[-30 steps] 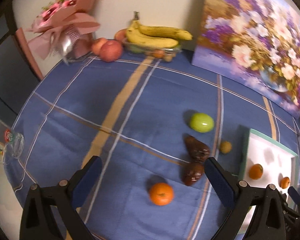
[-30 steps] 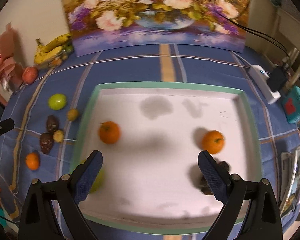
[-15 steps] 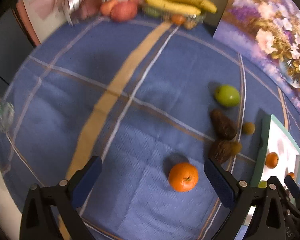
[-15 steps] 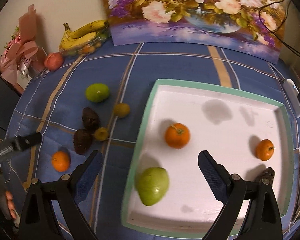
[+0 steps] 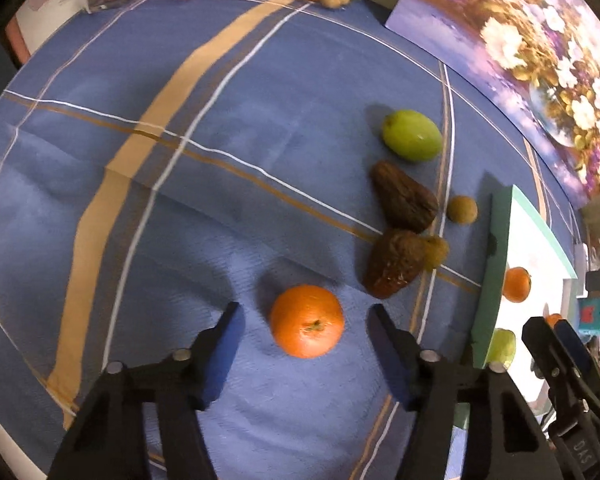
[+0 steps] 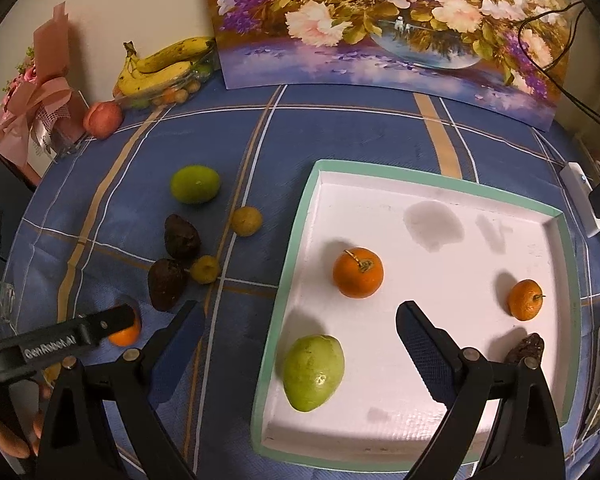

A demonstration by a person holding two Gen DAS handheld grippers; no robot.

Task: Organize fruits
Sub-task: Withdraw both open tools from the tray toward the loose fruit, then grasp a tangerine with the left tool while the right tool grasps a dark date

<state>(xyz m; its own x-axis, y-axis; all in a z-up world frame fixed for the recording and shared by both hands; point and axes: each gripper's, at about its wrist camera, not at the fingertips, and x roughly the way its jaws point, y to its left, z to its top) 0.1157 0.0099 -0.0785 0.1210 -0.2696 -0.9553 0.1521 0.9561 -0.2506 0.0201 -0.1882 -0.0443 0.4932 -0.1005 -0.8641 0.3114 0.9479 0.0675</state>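
Note:
An orange (image 5: 307, 321) lies on the blue cloth between the fingers of my left gripper (image 5: 304, 318). Its jaws are closing, with a gap still showing on each side of the fruit. Beyond it lie two dark brown fruits (image 5: 404, 196), a green fruit (image 5: 412, 135) and two small yellowish ones (image 5: 463, 209). The white tray with a green rim (image 6: 420, 178) holds two oranges (image 6: 358, 272), a green fruit (image 6: 313, 372) and a dark fruit (image 6: 526, 348). My right gripper (image 6: 299, 314) hangs open over the tray's left rim, holding nothing.
A dish of bananas (image 6: 168, 66), a reddish fruit (image 6: 102, 118) and a pink bouquet (image 6: 40, 92) stand at the far left. A flower painting (image 6: 380, 20) leans on the back wall. A white power strip (image 6: 582, 196) and cables lie to the right of the tray.
My left gripper has come down over the orange and its jaws have narrowed around it. The right gripper moved left across the tray at first, then held still.

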